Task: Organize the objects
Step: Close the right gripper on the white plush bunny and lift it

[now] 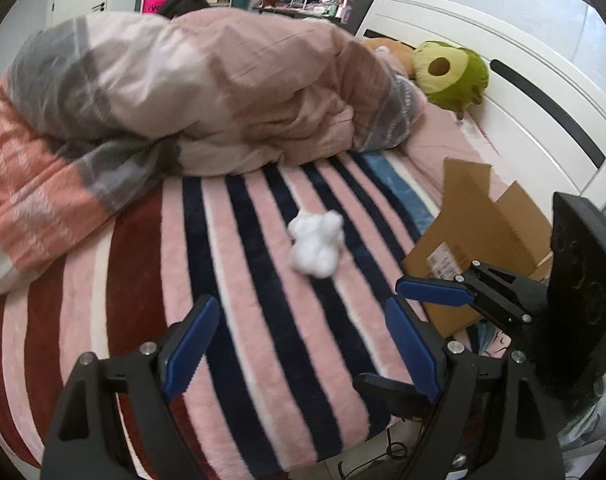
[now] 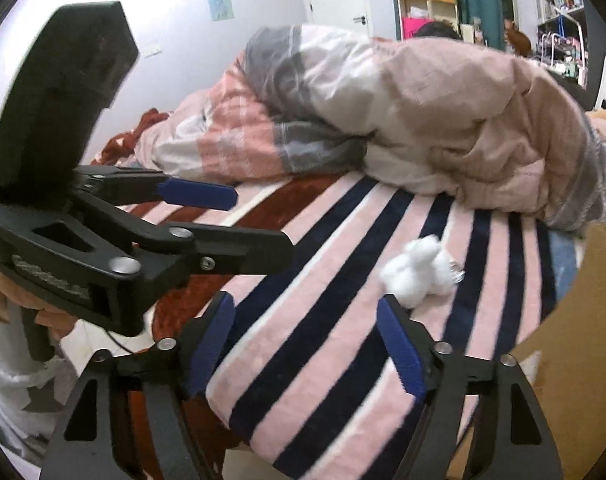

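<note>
White cotton wad (image 1: 317,246) on striped blanket (image 1: 263,320), ahead of left gripper (image 1: 303,344) and right gripper (image 2: 307,344), both spread wide, holding nothing

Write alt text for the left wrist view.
The open left hand-held gripper hovers over a striped blanket, a white cotton wad lying just ahead. A cardboard box and the right hand-held gripper sit right; a bunched quilt lies behind.

The bed's striped blanket (image 1: 263,340) carries a white fluffy clump (image 1: 317,246), perhaps cotton, a bunched quilt (image 1: 175,100) farther back, and a cardboard box (image 1: 475,232) right.
</note>
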The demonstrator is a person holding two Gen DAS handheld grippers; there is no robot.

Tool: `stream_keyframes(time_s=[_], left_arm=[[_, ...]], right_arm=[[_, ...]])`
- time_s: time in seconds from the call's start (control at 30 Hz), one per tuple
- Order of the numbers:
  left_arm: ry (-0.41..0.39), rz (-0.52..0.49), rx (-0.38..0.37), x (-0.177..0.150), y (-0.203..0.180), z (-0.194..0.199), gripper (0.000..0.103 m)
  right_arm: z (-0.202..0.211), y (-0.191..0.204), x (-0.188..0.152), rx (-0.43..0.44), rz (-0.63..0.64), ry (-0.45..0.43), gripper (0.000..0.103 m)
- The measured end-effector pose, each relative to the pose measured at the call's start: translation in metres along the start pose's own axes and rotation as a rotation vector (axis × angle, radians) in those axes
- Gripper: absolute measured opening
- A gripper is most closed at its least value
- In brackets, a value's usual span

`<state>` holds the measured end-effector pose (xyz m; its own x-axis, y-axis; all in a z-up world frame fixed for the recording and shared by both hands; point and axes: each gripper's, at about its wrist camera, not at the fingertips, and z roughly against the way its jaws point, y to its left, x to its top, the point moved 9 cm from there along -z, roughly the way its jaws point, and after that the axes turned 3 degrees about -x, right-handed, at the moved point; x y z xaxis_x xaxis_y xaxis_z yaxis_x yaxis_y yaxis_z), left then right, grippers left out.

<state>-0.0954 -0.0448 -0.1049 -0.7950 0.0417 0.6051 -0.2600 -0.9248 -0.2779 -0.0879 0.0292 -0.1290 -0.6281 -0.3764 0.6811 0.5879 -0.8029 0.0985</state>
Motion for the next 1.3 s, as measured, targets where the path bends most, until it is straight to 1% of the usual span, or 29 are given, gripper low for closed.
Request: stream_keyframes(time_s=[0.1,0.23,0.3,0.37,0.5,0.53,0.57,0.6,0.67,0.7,0.73,0.77,0.83,0.93,1.0,1.03,1.07,1.1,1.13,1.17,1.2,1.27,1.3], left_arm=[[0.018,0.014,-0.004,-0.008,0.011,-0.009,0.083],[0.041,0.037,-0.019,-0.014,0.021,-0.021,0.083],[0.055,0.047,-0.025,-0.018,0.026,-0.028,0.083],[0.066,0.056,-0.027,-0.020,0.029,-0.034,0.083],[0.082,0.072,-0.026,-0.023,0.035,-0.041,0.083],[0.084,0.075,-0.025,-0.023,0.036,-0.042,0.083],[0.089,0.079,-0.024,-0.024,0.037,-0.044,0.083],[0.091,0.080,-0.022,-0.024,0.038,-0.045,0.083],[0.093,0.083,-0.018,-0.025,0.038,-0.046,0.083],[0.092,0.085,-0.019,-0.025,0.038,-0.047,0.083],[0.092,0.091,-0.023,-0.025,0.039,-0.047,0.083],[0.092,0.094,-0.024,-0.025,0.039,-0.047,0.083],[0.092,0.099,-0.020,-0.026,0.040,-0.047,0.083],[0.091,0.104,-0.018,-0.026,0.041,-0.048,0.083],[0.090,0.109,-0.016,-0.027,0.042,-0.047,0.083],[0.089,0.110,-0.014,-0.027,0.043,-0.046,0.083],[0.086,0.114,-0.013,-0.028,0.044,-0.044,0.083],[0.083,0.117,-0.012,-0.028,0.045,-0.043,0.083],[0.081,0.119,-0.010,-0.028,0.045,-0.042,0.083],[0.077,0.123,-0.006,-0.028,0.047,-0.040,0.083],[0.075,0.125,-0.005,-0.028,0.048,-0.039,0.083],[0.071,0.129,-0.001,-0.028,0.051,-0.037,0.083],[0.070,0.131,0.001,-0.029,0.052,-0.036,0.083]], right_arm=[[-0.026,-0.009,-0.010,-0.046,-0.022,0.035,0.081],[-0.064,-0.042,-0.024,-0.138,-0.110,0.087,0.083],[-0.081,-0.057,-0.027,-0.166,-0.151,0.110,0.083],[-0.096,-0.069,-0.030,-0.171,-0.191,0.126,0.083],[-0.114,-0.077,-0.025,-0.144,-0.209,0.108,0.083],[-0.118,-0.078,-0.025,-0.139,-0.208,0.110,0.078],[-0.120,-0.079,-0.025,-0.131,-0.210,0.107,0.067],[-0.122,-0.081,-0.023,-0.130,-0.213,0.104,0.062],[-0.121,-0.084,-0.023,-0.121,-0.217,0.084,0.046],[-0.119,-0.086,-0.023,-0.108,-0.221,0.072,0.040],[-0.119,-0.087,-0.023,-0.094,-0.227,0.064,0.028],[-0.118,-0.087,-0.024,-0.067,-0.237,0.060,0.020],[-0.115,-0.087,-0.025,-0.029,-0.242,0.054,0.017],[-0.112,-0.085,-0.027,-0.009,-0.231,0.052,0.017],[-0.111,-0.087,-0.028,-0.018,-0.232,0.054,0.018],[-0.111,-0.088,-0.028,-0.022,-0.241,0.055,0.025],[-0.111,-0.090,-0.027,-0.020,-0.254,0.054,0.041],[-0.112,-0.091,-0.025,-0.021,-0.266,0.049,0.050],[-0.113,-0.092,-0.022,-0.021,-0.275,0.042,0.064],[-0.115,-0.092,-0.019,-0.021,-0.276,0.040,0.069],[-0.117,-0.092,-0.015,-0.031,-0.275,0.042,0.069],[-0.126,-0.094,-0.008,-0.059,-0.267,0.045,0.075],[-0.131,-0.096,-0.005,-0.074,-0.267,0.048,0.076]])
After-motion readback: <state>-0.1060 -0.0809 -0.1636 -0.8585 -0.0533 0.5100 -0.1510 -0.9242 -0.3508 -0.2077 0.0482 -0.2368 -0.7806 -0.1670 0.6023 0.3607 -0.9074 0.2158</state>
